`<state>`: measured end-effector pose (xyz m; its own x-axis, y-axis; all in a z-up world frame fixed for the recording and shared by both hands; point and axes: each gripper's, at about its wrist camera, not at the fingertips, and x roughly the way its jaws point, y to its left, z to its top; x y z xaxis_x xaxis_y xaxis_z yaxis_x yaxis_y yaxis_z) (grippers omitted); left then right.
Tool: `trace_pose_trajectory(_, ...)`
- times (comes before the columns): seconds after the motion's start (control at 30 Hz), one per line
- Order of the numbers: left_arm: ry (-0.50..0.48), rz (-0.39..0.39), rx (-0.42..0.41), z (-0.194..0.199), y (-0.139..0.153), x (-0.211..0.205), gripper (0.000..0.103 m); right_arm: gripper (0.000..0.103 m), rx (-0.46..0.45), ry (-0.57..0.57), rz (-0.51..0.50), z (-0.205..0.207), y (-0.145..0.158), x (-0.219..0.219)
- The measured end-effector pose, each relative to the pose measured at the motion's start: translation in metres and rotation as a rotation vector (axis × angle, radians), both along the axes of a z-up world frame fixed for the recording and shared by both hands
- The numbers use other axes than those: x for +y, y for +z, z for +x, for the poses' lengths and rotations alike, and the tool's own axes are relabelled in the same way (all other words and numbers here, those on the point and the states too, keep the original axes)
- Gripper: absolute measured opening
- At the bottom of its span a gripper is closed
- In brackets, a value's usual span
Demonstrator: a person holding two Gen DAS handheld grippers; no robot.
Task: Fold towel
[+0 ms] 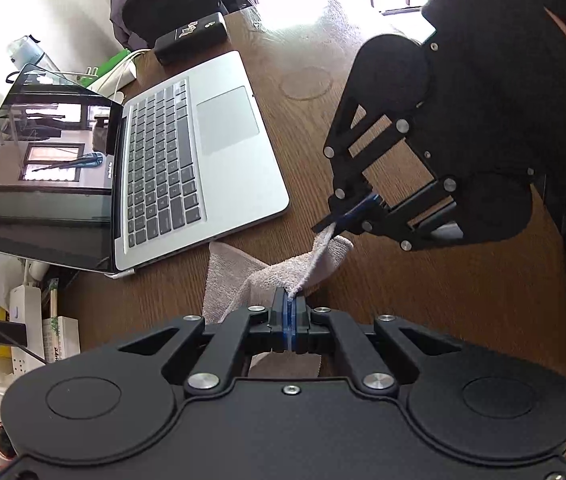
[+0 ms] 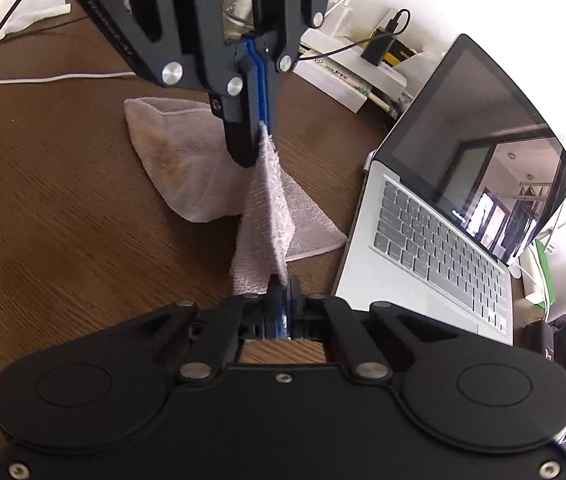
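Both claws, left and right, pinch towel corners.

Brown wooden table carries it all. The towel lies partly on the wood right ahead of the right gripper, one edge lifted off. The open laptop sits left of the left gripper, with a black box beyond it. Paper boxes, a white cable and tissues crowd the far edge past the towel.
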<state>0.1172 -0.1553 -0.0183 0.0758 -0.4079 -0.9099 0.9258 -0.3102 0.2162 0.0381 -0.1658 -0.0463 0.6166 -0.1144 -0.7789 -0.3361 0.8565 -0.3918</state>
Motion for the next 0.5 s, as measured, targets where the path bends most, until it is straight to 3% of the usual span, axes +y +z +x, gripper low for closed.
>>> trace_pose_trajectory(0.2,-0.035,0.001,-0.021,-0.007,-0.006,0.005,0.001,0.002,0.042,0.017,0.015,-0.003,0.004,-0.004)
trace_pose_trajectory(0.5,-0.037,-0.067,-0.035,-0.026,-0.013,0.005,0.001,0.001,0.038,0.24,-0.088,-0.032,0.038,-0.025)
